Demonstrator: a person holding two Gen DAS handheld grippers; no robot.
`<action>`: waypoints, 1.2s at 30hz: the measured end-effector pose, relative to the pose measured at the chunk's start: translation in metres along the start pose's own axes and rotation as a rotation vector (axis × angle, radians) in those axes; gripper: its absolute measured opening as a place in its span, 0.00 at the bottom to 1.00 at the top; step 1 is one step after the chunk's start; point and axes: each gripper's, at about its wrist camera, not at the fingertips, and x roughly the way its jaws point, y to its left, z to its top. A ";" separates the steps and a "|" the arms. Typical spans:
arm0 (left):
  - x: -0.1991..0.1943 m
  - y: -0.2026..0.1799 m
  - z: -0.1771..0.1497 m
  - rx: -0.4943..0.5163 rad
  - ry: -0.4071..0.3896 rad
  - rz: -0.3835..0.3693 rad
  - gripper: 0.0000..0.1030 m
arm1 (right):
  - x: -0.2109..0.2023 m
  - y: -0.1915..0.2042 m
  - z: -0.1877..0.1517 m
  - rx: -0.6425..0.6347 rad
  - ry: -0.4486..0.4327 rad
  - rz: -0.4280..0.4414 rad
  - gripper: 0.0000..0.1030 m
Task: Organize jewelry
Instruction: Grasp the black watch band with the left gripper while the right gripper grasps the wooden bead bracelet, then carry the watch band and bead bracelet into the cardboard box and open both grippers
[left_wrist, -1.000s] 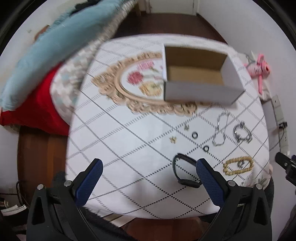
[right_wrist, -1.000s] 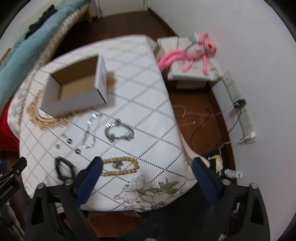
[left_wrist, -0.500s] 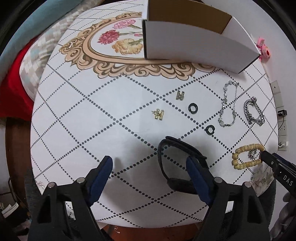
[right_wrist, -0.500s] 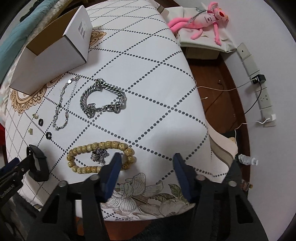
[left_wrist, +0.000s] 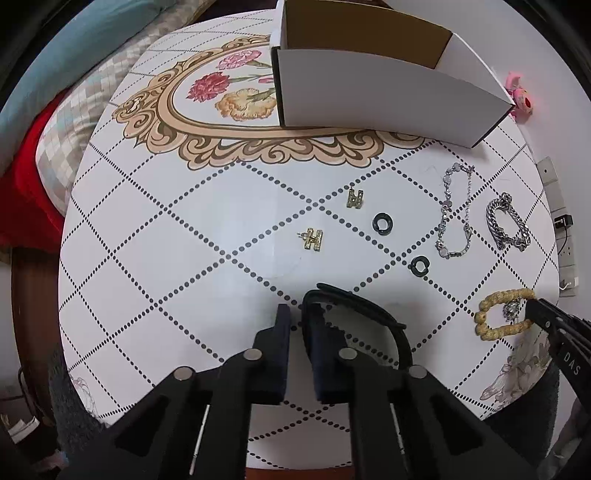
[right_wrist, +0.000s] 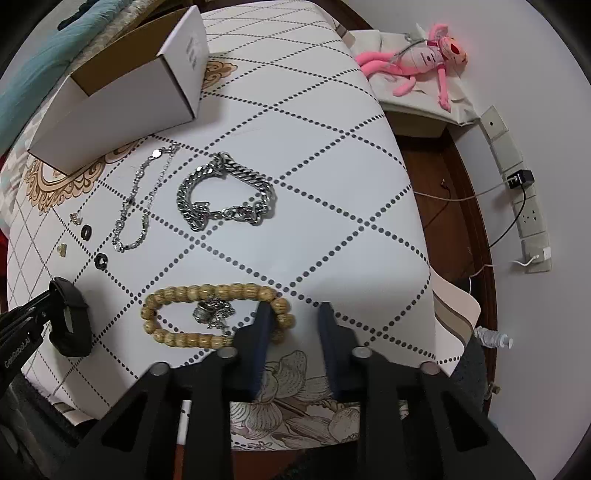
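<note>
- The left gripper (left_wrist: 297, 325) has its fingers drawn nearly together, and the near edge of the black band (left_wrist: 369, 314) seems to sit between them; the fisheye view makes it hard to say whether the strap is really pinched or only touched.
- The right gripper (right_wrist: 293, 325) is half spread, with its left finger (right_wrist: 260, 332) lying over the right end of the wooden bead bracelet (right_wrist: 207, 293), and nothing is held between the fingers yet.
- Inside the bead loop, just left of that finger, lies a small silver charm (right_wrist: 212, 314).
- Ahead of the right gripper rests the thick silver chain bracelet (right_wrist: 225, 195), and further to the left the thin silver chain (right_wrist: 142, 199).
- Ahead of the left gripper lie two black rings (left_wrist: 382, 222) and two gold H earrings (left_wrist: 314, 239), all apart from each other.
- The open white box (left_wrist: 388, 96) stands far ahead of both grippers, and it is probably the goal for the jewelry.
- To do this step well, I would close firmly on the strap edge, lift it straight up so that it does not drag the rings, and shift the right fingers so that the beads come between them before squeezing.
</note>
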 end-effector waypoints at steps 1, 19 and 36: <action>-0.001 -0.003 0.002 0.001 -0.001 0.001 0.05 | -0.001 0.002 0.000 -0.004 -0.002 0.000 0.10; -0.066 -0.029 0.009 0.010 -0.155 0.000 0.03 | -0.054 0.013 0.005 -0.003 -0.115 0.158 0.09; -0.123 -0.012 0.067 0.002 -0.306 -0.092 0.02 | -0.139 0.048 0.056 -0.100 -0.285 0.266 0.09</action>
